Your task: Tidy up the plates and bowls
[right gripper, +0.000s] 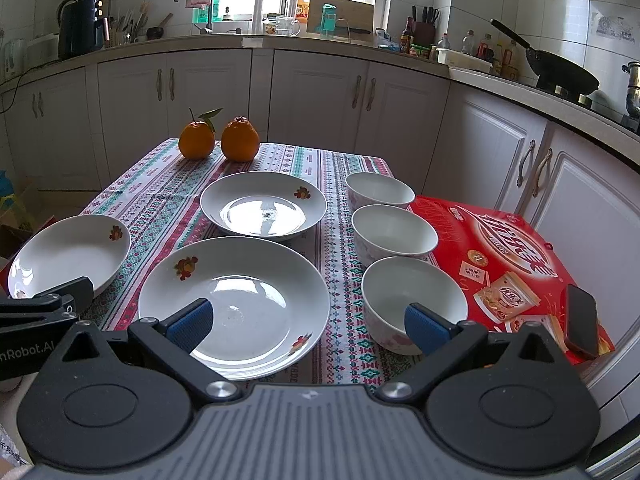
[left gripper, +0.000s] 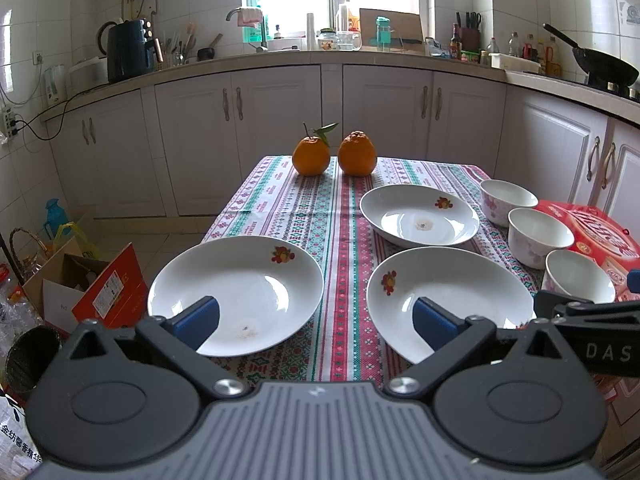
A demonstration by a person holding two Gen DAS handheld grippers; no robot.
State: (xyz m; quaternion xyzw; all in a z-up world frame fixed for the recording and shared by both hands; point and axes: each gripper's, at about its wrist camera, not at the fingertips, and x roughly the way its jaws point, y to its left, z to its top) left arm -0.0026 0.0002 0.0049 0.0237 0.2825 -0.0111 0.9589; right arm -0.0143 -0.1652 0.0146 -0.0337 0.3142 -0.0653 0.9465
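Three plates (right gripper: 234, 304) and three bowls (right gripper: 394, 234) sit apart — both jaws spread, empty.

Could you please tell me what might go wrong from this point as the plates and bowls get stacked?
The left plate reaches the table's left edge, so a nudge might tip it off. The three bowls stand packed beside the red box; lifting one could knock its neighbour. The phone lies near the box's corner and could slide off if bumped.

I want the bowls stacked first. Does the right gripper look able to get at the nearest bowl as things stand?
Probably yes. The right gripper is open and empty, and the nearest bowl sits just ahead with one of the jaws already in front of it. Nothing lies between them; the phone rests off to the side.
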